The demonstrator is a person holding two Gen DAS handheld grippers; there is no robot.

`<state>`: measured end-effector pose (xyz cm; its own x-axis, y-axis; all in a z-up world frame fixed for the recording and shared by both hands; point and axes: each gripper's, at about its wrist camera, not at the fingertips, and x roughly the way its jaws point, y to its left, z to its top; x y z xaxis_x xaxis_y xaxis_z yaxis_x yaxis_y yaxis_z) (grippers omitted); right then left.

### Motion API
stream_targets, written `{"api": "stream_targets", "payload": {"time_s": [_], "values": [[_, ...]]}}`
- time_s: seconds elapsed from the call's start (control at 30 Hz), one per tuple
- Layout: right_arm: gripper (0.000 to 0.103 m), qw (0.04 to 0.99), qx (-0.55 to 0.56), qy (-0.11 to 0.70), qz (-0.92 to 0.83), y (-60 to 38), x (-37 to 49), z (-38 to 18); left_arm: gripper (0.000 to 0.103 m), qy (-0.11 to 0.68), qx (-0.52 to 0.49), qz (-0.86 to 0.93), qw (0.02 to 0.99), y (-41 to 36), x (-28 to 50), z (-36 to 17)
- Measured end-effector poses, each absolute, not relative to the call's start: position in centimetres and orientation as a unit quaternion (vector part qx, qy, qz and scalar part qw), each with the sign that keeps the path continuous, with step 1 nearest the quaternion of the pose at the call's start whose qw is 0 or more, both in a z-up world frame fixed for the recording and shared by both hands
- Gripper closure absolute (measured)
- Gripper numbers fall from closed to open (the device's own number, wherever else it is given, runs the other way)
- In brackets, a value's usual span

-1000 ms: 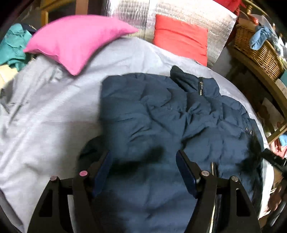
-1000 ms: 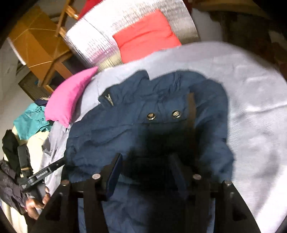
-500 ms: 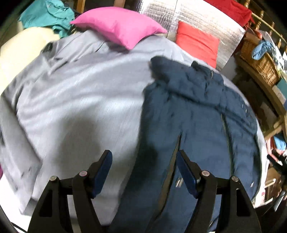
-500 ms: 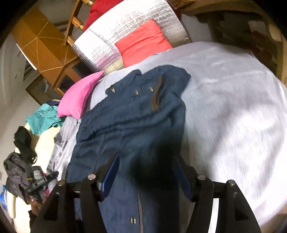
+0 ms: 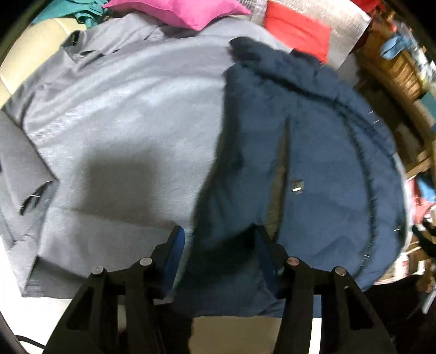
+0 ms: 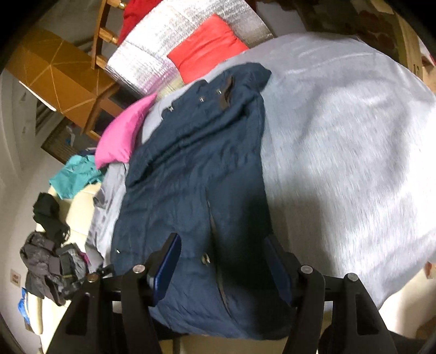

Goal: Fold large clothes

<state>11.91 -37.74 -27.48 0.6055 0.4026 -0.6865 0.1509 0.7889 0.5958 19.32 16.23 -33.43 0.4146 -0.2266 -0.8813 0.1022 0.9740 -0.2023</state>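
A dark blue padded jacket (image 5: pixel 313 163) lies spread lengthwise on a grey bedsheet (image 5: pixel 130 130), collar toward the pillows and hem at the near edge. It also shows in the right wrist view (image 6: pixel 196 177). My left gripper (image 5: pixel 218 245) is open above the jacket's near left hem, with fabric showing between its jaws. My right gripper (image 6: pixel 220 253) is open above the jacket's near right hem. Neither grips the fabric.
A pink pillow (image 5: pixel 177 11) and a red pillow (image 5: pixel 297 32) lie at the bed's head against a silver panel (image 6: pixel 163 54). A wicker basket (image 5: pixel 403 70) stands at the right. Teal cloth (image 6: pixel 73 177) and dark clothes (image 6: pixel 51 261) lie left of the bed.
Both grippers have drawn back from over the jacket's upper body toward its hem at the near bed edge. The jacket now lies stretched out long. Both jaws stayed open.
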Motion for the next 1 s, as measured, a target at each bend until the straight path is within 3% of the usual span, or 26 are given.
{"api": "stream_targets", "payload": {"time_s": [0.1, 0.3, 0.53, 0.57, 0.6, 0.63, 0.7, 0.8, 0.87, 0.9, 1.0], "values": [[0.036, 0.832, 0.325, 0.445, 0.066, -38.5, 11.0, -28.4, 0.036, 0.538, -0.05, -0.086, 0.837, 16.3, 19.2, -33.7], [0.036, 0.818, 0.353, 0.45, 0.066, -40.5, 9.7, -30.2, 0.03, 0.549, -0.03, -0.083, 0.831, 15.8, 18.8, -34.3], [0.037, 0.785, 0.375, 0.479, 0.121, -38.2, 9.8, -32.7, 0.032, 0.566, -0.064, -0.107, 0.815, 15.9, 18.6, -35.2], [0.037, 0.787, 0.367, 0.482, 0.118, -37.8, 9.9, -32.9, 0.036, 0.565, -0.073, -0.116, 0.814, 16.0, 18.4, -35.1], [0.039, 0.79, 0.351, 0.488, 0.119, -37.1, 9.9, -32.8, 0.05, 0.562, -0.081, -0.126, 0.813, 16.0, 18.2, -35.0], [0.048, 0.789, 0.347, 0.491, 0.127, -36.6, 9.8, -32.8, 0.052, 0.558, -0.089, -0.142, 0.813, 15.9, 17.8, -34.9], [0.05, 0.777, 0.362, 0.482, 0.179, -35.4, 9.4, -32.1, 0.057, 0.551, -0.084, -0.154, 0.816, 15.5, 17.4, -34.6], [0.05, 0.79, 0.339, 0.482, 0.167, -34.9, 9.5, -31.7, 0.056, 0.555, -0.088, -0.153, 0.813, 15.4, 17.5, -34.8], [0.051, 0.79, 0.331, 0.503, 0.116, -35.6, 9.8, -32.9, 0.046, 0.563, -0.097, -0.136, 0.809, 16.0, 17.7, -35.2], [0.059, 0.794, 0.323, 0.507, 0.096, -35.9, 9.8, -33.3, 0.044, 0.566, -0.099, -0.13, 0.808, 16.3, 17.8, -35.4], [0.057, 0.8, 0.312, 0.503, 0.103, -34.9, 9.8, -33.1, 0.045, 0.561, -0.079, -0.132, 0.814, 15.7, 17.5, -35.3]]}}
